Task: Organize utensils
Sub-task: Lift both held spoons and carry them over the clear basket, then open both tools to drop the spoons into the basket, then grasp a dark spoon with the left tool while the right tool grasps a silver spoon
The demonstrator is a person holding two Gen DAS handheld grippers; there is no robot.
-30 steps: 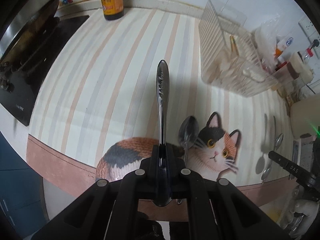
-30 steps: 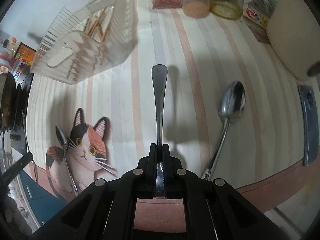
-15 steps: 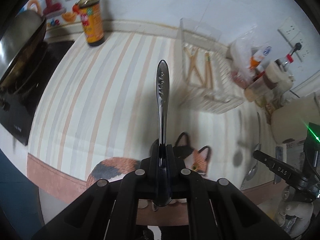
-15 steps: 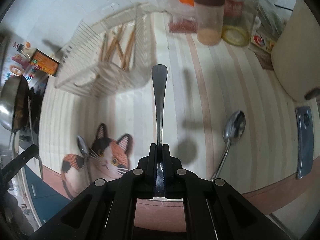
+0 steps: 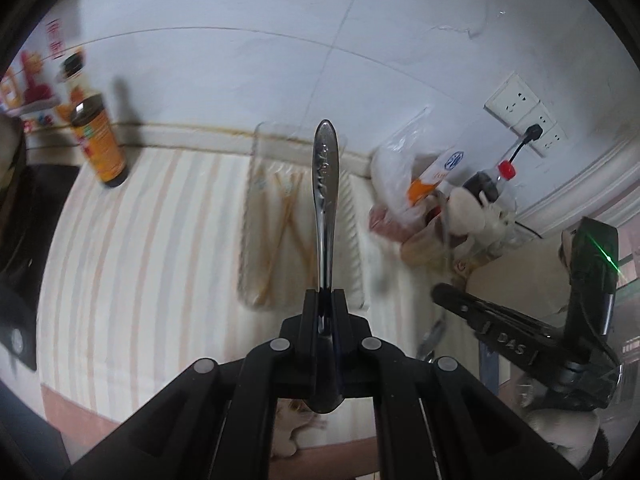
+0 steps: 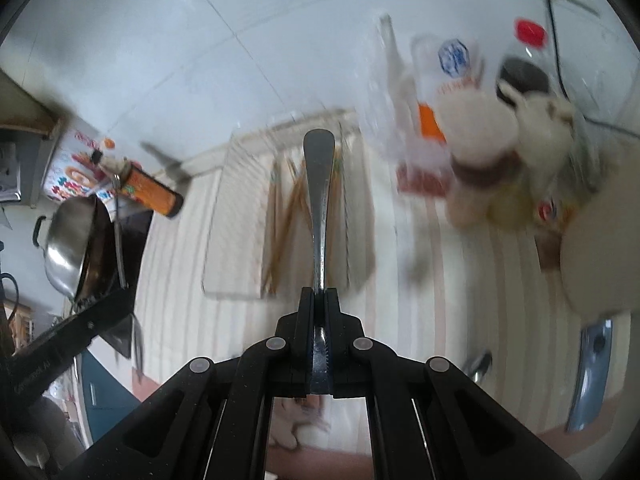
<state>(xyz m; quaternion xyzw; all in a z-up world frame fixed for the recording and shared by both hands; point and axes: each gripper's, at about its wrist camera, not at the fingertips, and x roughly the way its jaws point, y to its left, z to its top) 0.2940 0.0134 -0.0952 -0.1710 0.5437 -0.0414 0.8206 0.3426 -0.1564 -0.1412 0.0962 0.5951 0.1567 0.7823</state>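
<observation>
Left tool: clamped on an embossed spoon handle, which ran out toward 12 o'clock.
Right tool: clamped on a plain utensil handle, also toward 12 o'clock.
Clear tray: on the striped table beyond both handles, holding chopsticks.
Loose spoon: at 4 o'clock of the right tool.

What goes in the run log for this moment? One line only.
left gripper: shut on embossed spoon | right gripper: shut on plain spoon | both handles point toward clear organizer tray | chopsticks in tray
</observation>
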